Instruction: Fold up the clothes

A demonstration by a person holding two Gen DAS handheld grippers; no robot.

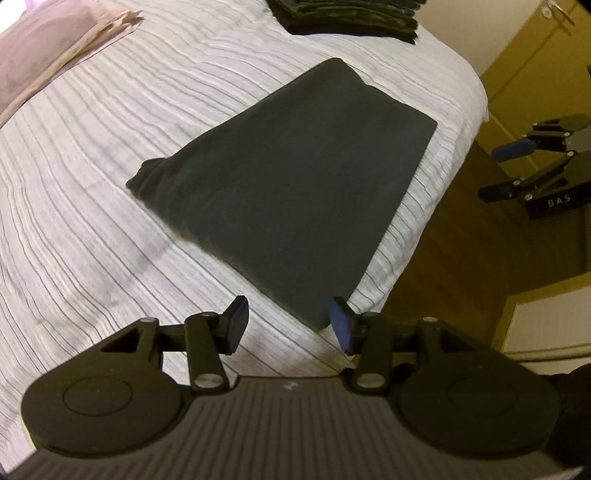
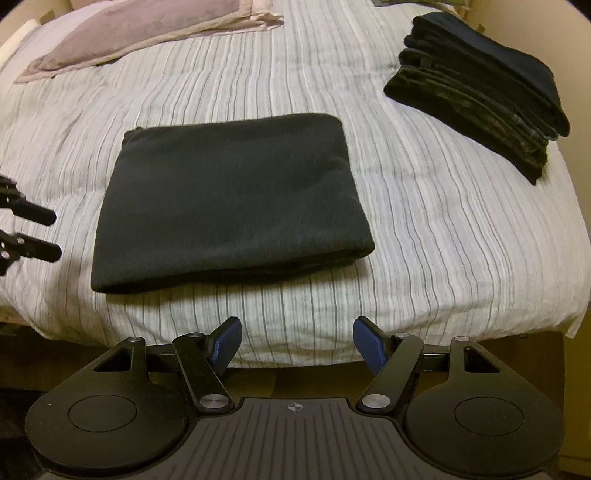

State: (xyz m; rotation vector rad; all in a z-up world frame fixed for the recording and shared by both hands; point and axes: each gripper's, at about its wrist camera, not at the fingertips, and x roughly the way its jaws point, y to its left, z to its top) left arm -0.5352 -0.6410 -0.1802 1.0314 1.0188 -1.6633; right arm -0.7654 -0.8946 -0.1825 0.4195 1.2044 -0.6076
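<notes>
A dark folded garment (image 1: 284, 177) (image 2: 229, 199) lies flat as a neat rectangle on the striped bedspread (image 2: 424, 221). My left gripper (image 1: 290, 325) hovers open just short of the garment's near corner, nothing between its blue pads. My right gripper (image 2: 297, 345) is open too, held back over the bed's front edge, clear of the garment. In the right wrist view the left gripper's fingers (image 2: 37, 230) show at the far left, apart. The right gripper (image 1: 517, 166) appears off the bed's side in the left wrist view.
A stack of several folded dark clothes (image 2: 480, 96) (image 1: 351, 14) sits at the far right of the bed. Mauve pillows (image 2: 140, 26) (image 1: 48, 44) lie at the head. Wooden floor (image 1: 461, 240) and a wooden cabinet (image 1: 535, 74) flank the bed.
</notes>
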